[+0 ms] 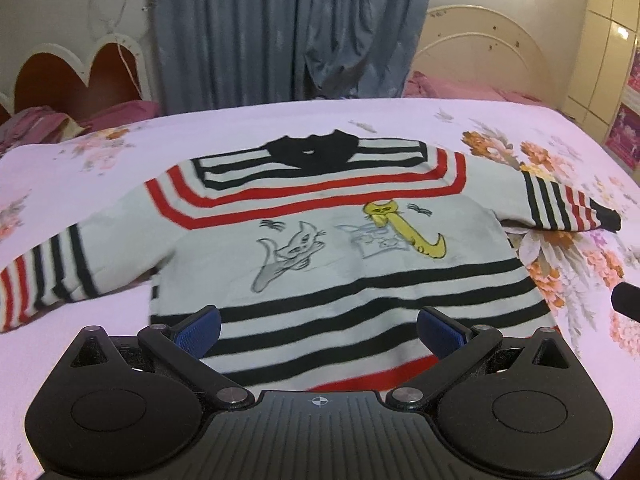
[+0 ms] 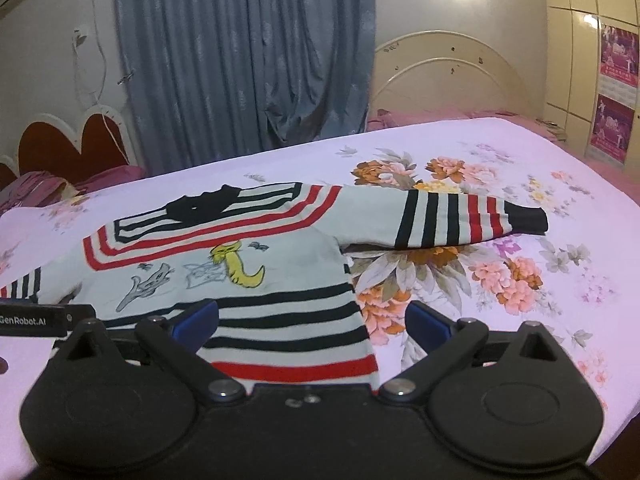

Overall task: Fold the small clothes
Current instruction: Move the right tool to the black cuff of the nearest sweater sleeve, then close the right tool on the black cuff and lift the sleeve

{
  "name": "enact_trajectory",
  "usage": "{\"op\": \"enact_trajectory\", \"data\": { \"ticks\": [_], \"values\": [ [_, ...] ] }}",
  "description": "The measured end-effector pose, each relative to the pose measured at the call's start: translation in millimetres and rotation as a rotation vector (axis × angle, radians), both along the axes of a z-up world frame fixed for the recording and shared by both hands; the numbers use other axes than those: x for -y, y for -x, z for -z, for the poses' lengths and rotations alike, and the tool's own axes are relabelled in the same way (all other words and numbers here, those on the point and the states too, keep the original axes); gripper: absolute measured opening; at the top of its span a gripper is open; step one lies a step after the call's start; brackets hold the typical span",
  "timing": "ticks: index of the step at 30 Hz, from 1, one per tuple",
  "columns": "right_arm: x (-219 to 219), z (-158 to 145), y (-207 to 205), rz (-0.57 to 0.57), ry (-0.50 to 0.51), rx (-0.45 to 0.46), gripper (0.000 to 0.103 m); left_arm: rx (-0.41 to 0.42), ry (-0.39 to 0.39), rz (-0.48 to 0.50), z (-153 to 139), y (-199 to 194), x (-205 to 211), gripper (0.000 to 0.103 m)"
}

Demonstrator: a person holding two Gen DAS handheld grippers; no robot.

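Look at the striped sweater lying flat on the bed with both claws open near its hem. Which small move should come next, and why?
Probably the right claw should move to the outstretched right sleeve and close on its cuff to fold it inward. The sweater lies flat, unfolded, sleeves spread, and both claws, the left claw included, are open and hold nothing.

a small striped sweater (image 1: 320, 216) is spread flat on the floral bed sheet (image 1: 520, 128), sleeves stretched out to both sides, cat drawings seen on its chest. the left tongs (image 1: 319, 330) are held wide apart above the sweater's hem.
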State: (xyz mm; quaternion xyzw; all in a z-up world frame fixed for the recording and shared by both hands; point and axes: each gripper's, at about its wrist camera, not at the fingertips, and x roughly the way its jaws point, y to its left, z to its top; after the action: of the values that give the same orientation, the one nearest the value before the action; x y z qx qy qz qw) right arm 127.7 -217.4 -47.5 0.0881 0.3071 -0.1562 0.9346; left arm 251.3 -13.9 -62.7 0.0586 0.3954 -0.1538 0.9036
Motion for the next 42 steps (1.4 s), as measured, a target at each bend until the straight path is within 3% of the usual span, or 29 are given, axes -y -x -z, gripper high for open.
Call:
{"op": "enact_trajectory", "data": {
  "ticks": [7,18,29,34,37,39,42],
  "values": [
    [53.5,10.3,-23.9,0.039,-0.045,-0.003,0.088,0.014,-0.027,-0.015,13.8,-29.6,37.5,0.103],
    [203.2,49.0,-67.7,0.174,-0.119,-0.052,0.082,-0.014,-0.060,-0.047,42.4,-78.3,123.1,0.103],
    [315.1,87.3,-101.0,0.344,-0.273,-0.048,0.080,-0.035,-0.090,-0.109,61.1,-110.5,151.3,0.103],
    [339.4,105.3,-111.3,0.393,-0.328,-0.042,0.066,-0.042,-0.111,-0.109,65.1,-117.6,152.9,0.103],
    [348.6,110.2,-112.4,0.437,-0.335,-0.014,0.050,-0.045,-0.107,-0.103,65.8,-119.0,151.2,0.103],
    [353.8,111.7,-113.5,0.459,-0.332,-0.003,0.025,-0.047,-0.104,-0.106,65.4,-120.2,150.5,0.103],
    [356.2,111.0,-110.5,0.464,-0.338,0.024,0.010,-0.046,-0.103,-0.105,65.0,-120.6,150.2,0.103]
  ]
}}
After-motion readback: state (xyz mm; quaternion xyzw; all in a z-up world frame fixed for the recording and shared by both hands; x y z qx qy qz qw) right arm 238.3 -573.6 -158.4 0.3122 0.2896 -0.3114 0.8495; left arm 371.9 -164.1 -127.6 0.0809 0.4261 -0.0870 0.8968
